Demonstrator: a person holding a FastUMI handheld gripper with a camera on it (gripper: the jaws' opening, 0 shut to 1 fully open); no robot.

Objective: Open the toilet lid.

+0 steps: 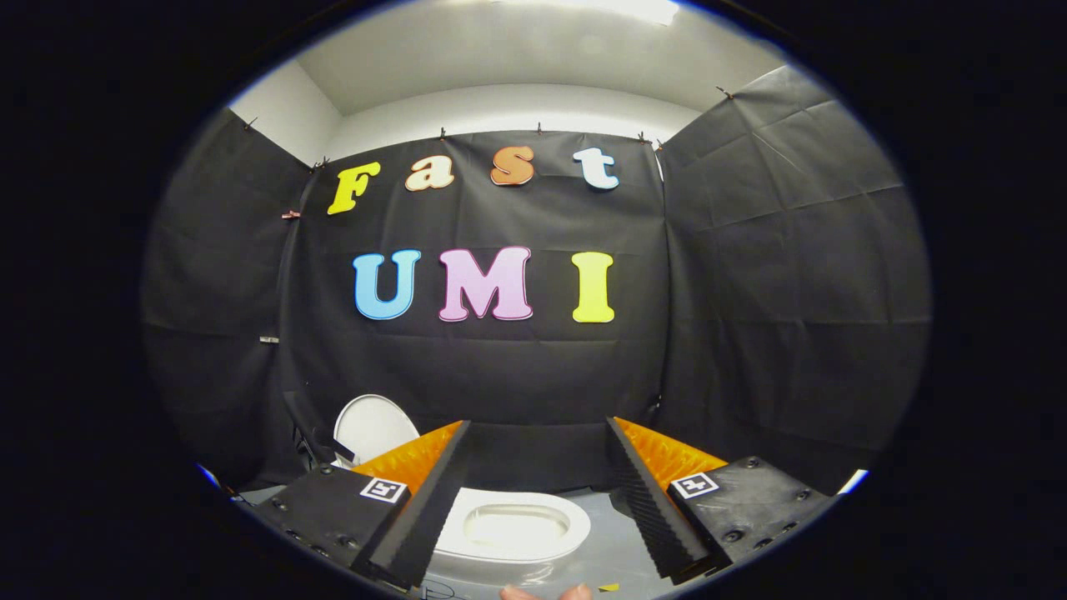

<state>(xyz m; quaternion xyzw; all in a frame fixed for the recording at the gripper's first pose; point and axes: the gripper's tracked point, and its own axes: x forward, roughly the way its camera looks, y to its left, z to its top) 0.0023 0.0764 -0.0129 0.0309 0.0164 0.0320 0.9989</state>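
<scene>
Tongs (533,500) spread wide, both fingers free, nothing gripped. Low between them sits a white oval toilet bowl with open seat ring (510,527) on grey floor (613,554); fingertips of a hand (543,592) show nearest, below the bowl. Beyond the left finger stands a white rounded toilet lid (373,427), raised upright against the black cloth wall (517,375) further back.

Gripper (538,467) held up, pointing forward and level. 2 fingers (421,508) spread wide apart, nothing between them, touching nothing. Toilet bowl (513,525) is landmark: gripper sits above it, 1 finger on each side. Person's fingertips (546,592) peek in just below gripper, nearer than bowl.
</scene>
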